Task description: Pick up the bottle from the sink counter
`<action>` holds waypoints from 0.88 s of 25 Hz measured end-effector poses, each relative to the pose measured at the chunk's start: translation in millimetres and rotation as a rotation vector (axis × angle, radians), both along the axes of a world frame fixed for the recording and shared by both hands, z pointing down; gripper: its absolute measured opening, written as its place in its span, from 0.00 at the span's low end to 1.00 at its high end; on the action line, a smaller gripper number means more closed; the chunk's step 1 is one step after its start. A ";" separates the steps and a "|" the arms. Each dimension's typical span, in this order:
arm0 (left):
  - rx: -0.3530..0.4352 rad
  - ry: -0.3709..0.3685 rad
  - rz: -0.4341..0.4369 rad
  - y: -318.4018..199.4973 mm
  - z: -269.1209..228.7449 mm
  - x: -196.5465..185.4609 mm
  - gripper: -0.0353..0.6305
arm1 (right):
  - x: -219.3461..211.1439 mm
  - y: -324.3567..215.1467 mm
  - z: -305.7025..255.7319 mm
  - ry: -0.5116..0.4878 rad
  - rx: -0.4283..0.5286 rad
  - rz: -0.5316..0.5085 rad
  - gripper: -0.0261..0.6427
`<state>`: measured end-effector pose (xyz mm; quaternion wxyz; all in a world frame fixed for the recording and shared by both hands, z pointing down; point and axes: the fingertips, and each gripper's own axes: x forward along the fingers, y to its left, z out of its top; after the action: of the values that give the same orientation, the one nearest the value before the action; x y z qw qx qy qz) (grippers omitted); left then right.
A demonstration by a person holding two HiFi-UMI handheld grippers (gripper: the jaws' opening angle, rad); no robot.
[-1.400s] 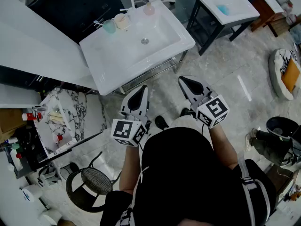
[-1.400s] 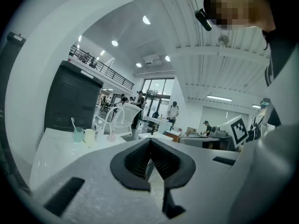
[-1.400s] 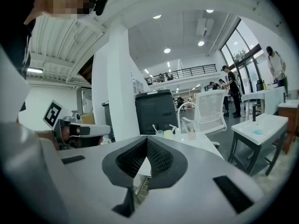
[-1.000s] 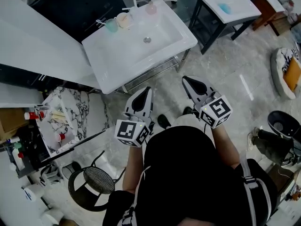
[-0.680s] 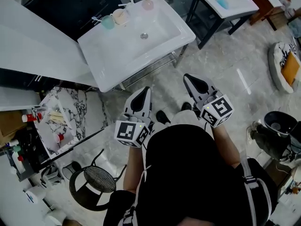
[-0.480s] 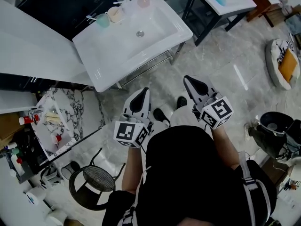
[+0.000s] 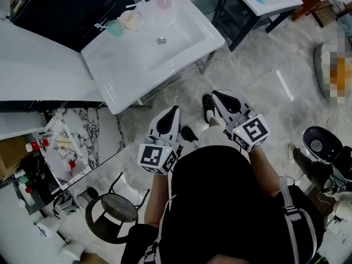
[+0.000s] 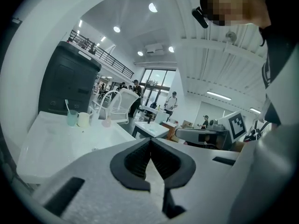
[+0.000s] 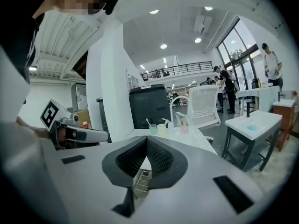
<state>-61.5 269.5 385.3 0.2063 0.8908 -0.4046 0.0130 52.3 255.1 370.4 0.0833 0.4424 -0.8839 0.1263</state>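
Over the marble floor (image 7: 258, 87), close in front of the person's black top (image 7: 220, 202), both tongs hang side by side w/ tips toward 12 o'clock, near each other but not touching.

L tongs (image 7: 175, 109): pressed together, ribbed pads meeting at the tip. Nothing btwn them, touching nothing.

R tongs (image 7: 215, 93): also pressed together, pads closed to a thin seam. Empty, touching nothing. A black shoe (image 7: 207, 106) shows on the floor just at its 9 o'clock.

The white sink table (image 7: 110, 84) lies at approx 11 o'clock from the tongs, well apart from both. On its far rim, at 12 o'clock from the basin drain (image 7: 161, 40), stands a small pink bottle (image 7: 163, 2), upright. It's too small to make out more. At approx 10 o'clock from the drain, a cream cup (image 7: 130, 19) and a teal cup (image 7: 115, 27) w/ a toothbrush stand just beside each other. The bottle is apart from them, at their 2 o'clock.

A second small sink table (image 7: 286, 1) stands at approx 1 o'clock from the R tongs.
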 end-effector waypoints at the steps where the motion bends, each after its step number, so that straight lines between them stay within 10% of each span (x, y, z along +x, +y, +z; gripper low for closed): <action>1: 0.002 -0.007 -0.005 -5.3 -1.1 4.4 0.08 | 3.5 -7.1 0.8 -0.007 -0.003 -0.006 0.05; 22: 0.016 -0.013 -0.207 -149.7 -15.6 106.1 0.08 | 77.4 -169.4 2.8 -0.055 -0.018 -0.223 0.05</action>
<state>44.5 119.8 369.7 0.1965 0.8457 -0.4961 -0.0059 129.7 85.7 373.3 0.0767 0.3371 -0.9284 0.1362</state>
